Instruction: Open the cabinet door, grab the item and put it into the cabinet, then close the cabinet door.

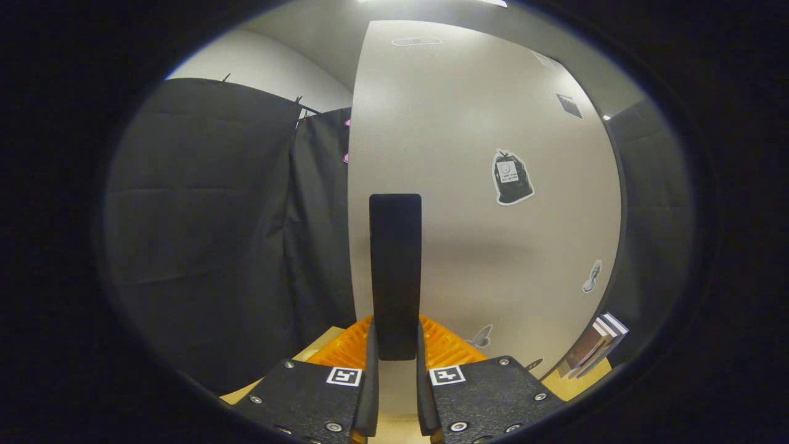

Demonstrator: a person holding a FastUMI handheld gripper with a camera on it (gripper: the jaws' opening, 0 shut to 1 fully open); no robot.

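Note:
A pale grey cabinet door (pixel 487 185) stands upright right in front of me, with several stickers on its face. Its tall black handle (pixel 395 271) rises between my fingers. My gripper (pixel 394 351) is shut on the handle's lower end, one finger pressing on each side. The door's left edge shows against the dark cloth behind it. Whether the door stands ajar I cannot tell, and the cabinet's inside is hidden.
A few books (pixel 593 345) lean beside the door's lower right corner on a light wooden surface (pixel 320 345). Dark cloth walls (pixel 209 234) hang to the left and beyond the door on the right.

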